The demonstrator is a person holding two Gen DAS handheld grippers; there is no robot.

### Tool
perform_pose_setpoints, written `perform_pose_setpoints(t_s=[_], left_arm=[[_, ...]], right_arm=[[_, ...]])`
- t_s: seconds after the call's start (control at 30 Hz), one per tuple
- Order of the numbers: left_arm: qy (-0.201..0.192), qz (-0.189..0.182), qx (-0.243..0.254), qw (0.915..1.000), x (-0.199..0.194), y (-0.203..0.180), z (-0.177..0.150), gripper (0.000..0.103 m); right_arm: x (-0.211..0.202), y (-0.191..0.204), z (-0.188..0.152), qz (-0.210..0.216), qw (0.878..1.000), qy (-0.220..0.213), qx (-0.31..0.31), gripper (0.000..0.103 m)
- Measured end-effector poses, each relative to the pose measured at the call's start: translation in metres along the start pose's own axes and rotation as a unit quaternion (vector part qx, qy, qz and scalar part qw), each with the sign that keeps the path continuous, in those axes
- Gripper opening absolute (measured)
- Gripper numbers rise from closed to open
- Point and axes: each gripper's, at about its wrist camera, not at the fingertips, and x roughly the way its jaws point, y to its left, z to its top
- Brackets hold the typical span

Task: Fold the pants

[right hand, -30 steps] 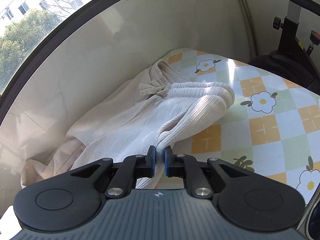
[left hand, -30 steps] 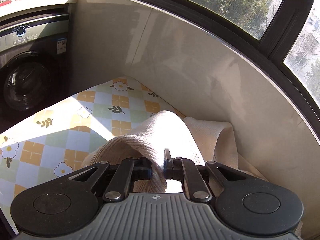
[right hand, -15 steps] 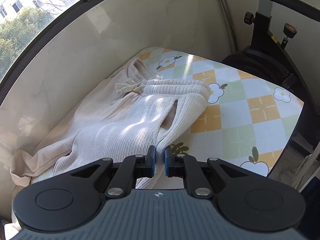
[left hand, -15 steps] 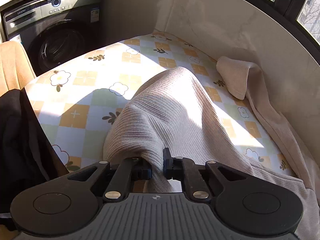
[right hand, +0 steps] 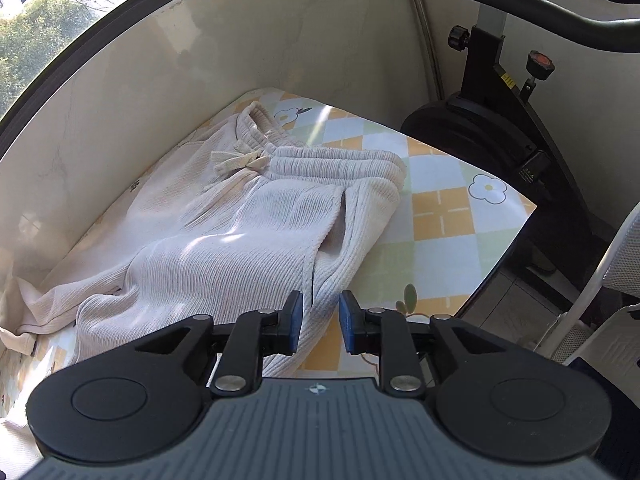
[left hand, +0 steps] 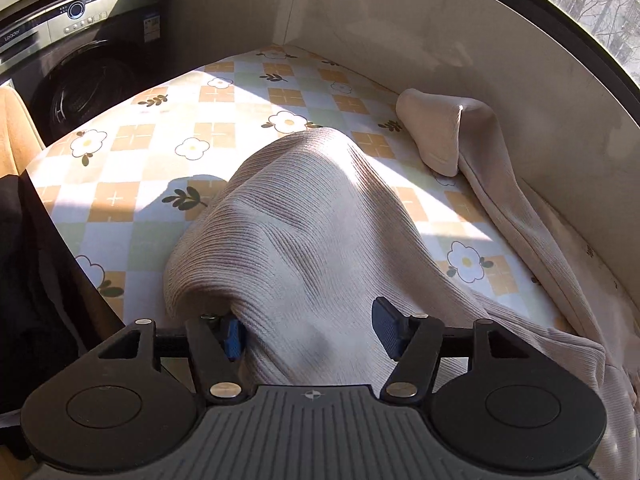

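Note:
Cream ribbed pants (right hand: 248,240) lie on the table's flower-checked cloth (right hand: 460,220), their waistband (right hand: 336,164) and drawstring bow (right hand: 236,160) at the far end. In the left wrist view one leg (left hand: 304,208) humps up in front of me, and another part (left hand: 440,136) rests against the wall. My left gripper (left hand: 310,336) has its jaws opening wide; the fabric lies loose between them, unpressed. My right gripper (right hand: 321,318) is opening too, with the leg's edge between its blue pads (right hand: 296,316) but not gripped.
A washing machine (left hand: 80,52) stands beyond the table's far left corner, and dark cloth (left hand: 24,280) hangs at the near left edge. An exercise bike (right hand: 500,120) and a white mesh chair (right hand: 612,280) stand off the table's right edge. A pale wall runs behind the table.
Both grippers were shut on the pant fabric and have let go, jaws spreading. Both hands came back toward the near edge, and the leg has settled lower on the table.

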Motion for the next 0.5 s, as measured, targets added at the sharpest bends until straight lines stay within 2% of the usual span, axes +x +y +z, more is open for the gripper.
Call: perform_pose_setpoints(t_s=[0.03, 0.17, 0.23, 0.37, 0.5], left_arm=[[-0.004, 0.001, 0.004, 1.0000, -0.006, -0.001, 0.001, 0.066], [-0.023, -0.005, 0.011, 0.9997, -0.031, -0.006, 0.013, 0.066], [-0.038, -0.014, 0.008, 0.9991, -0.046, -0.010, 0.021, 0.066], [-0.099, -0.013, 0.021, 0.9948, -0.073, -0.023, 0.042, 0.072], [-0.125, -0.021, 0.026, 0.9916, -0.083, -0.033, 0.073, 0.073]], right_arm=[[-0.006, 0.003, 0.001, 0.000, 1.000, -0.006, -0.014, 0.034], [-0.032, 0.018, 0.008, 0.022, 0.997, -0.053, -0.061, 0.035], [-0.037, 0.027, 0.014, 0.046, 0.994, -0.059, -0.077, 0.035], [-0.038, 0.060, 0.028, 0.082, 0.986, -0.073, -0.122, 0.035], [-0.028, 0.100, 0.039, 0.125, 0.977, -0.070, -0.156, 0.035]])
